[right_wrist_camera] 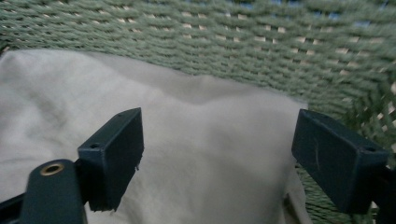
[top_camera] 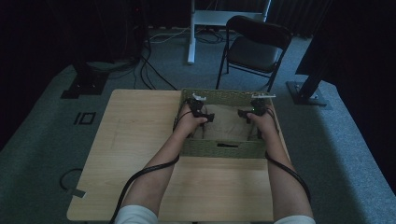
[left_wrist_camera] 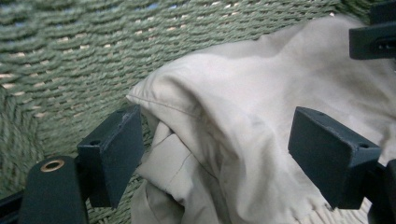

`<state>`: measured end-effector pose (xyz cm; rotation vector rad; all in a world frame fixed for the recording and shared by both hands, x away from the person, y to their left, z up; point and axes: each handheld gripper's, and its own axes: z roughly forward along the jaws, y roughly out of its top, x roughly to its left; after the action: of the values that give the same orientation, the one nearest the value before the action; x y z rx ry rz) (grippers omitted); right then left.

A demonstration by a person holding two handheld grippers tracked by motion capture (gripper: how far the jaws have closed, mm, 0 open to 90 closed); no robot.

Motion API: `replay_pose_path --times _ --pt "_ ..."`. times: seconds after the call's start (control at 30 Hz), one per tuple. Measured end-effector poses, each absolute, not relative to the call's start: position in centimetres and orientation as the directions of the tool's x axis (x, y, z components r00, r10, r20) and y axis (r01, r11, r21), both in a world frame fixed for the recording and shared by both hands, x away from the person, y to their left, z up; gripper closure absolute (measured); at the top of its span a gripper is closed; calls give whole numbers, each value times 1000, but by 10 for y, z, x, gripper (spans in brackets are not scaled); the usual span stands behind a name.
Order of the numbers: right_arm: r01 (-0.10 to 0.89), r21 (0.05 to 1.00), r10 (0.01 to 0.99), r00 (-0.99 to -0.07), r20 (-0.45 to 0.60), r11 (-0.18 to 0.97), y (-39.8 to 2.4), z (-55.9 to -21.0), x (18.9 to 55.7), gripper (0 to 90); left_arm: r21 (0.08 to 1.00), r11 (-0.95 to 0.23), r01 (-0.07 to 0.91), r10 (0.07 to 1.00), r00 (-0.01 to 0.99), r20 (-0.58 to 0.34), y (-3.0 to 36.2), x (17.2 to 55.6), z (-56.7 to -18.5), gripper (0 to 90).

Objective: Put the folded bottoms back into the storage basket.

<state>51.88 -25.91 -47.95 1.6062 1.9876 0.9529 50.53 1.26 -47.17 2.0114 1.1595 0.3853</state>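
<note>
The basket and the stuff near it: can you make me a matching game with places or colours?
Things:
1. basket
2. cloth
3. chair
4. left gripper

Matches:
A. on the floor behind the table
B. woven and green
C. open over the cloth
D. beige, lying in the basket

Pairs: 1-B, 2-D, 3-A, 4-C

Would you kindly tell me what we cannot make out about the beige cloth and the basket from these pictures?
- Basket floor: covered by the beige cloth in the high view.
- What kind of garment the cloth is: crumpled, and dim and small in the high view.
- Cloth's lower part: cut off by the bottom edge in the left gripper view, behind the left gripper.
- Cloth's left side: cut off in the right gripper view, around the right gripper.
</note>
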Motion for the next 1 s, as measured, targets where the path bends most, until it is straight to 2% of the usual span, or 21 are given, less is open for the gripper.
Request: replay_pose_path --times 0.17,0.5,0.7,1.0 --pt "654 747 954 -283 98 117 -258 -467 514 140 745 -298 597 825 553 -113 18 502 -460 196" --pt "625 771 954 -288 87 119 -254 -450 509 129 762 -301 573 807 579 -117 25 493 -442 195" --pt "605 780 940 -333 68 158 -247 -440 502 124 774 -291 562 808 578 -115 31 487 -430 195" --pt "593 786 944 -327 38 174 -249 -431 495 113 794 -272 544 808 577 -119 39 478 -419 195"
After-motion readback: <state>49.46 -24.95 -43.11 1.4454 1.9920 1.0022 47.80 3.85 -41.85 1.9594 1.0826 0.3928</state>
